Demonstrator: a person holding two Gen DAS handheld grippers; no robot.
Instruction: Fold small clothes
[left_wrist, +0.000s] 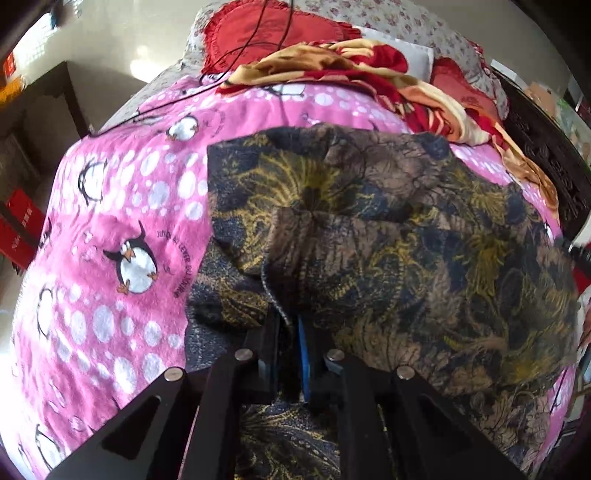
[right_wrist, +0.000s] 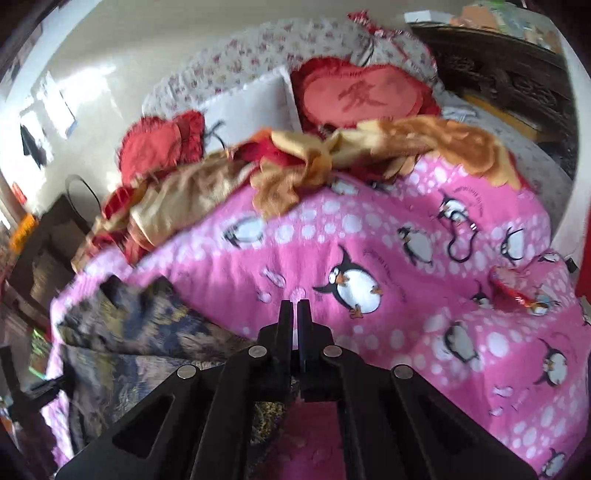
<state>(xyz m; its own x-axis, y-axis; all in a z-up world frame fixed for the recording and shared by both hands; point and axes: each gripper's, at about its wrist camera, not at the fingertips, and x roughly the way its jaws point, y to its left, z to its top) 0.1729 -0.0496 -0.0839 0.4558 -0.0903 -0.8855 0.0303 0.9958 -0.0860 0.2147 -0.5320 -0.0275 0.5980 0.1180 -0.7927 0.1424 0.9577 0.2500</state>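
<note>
A bed fills both wrist views, covered by a pink fleece blanket (left_wrist: 122, 206) printed with penguins and white dots.

In the left wrist view, the left gripper (left_wrist: 290, 325) points steeply down at a dark patterned garment (left_wrist: 388, 229) in navy, brown and gold. The garment lies rumpled on the blanket, spreading ahead of the fingers and off to their right. The fingers are nearly together, clamped on a corded edge of the garment that runs down between them. A blue pad shows on the inner face of one finger.

In the right wrist view, the right gripper (right_wrist: 294, 306) is pressed closed with nothing between its fingers. Its tips hang over bare pink blanket, with a large penguin print just to their right. The same garment (right_wrist: 140, 332) sits to the left of these fingers and below them, partly under the gripper's body.

Beyond the fingers in both views, a crumpled red and gold blanket (right_wrist: 295, 166) lies across the bed. Farther back are red frilled cushions (right_wrist: 362, 94) and a floral sheet (right_wrist: 236, 62).
</note>
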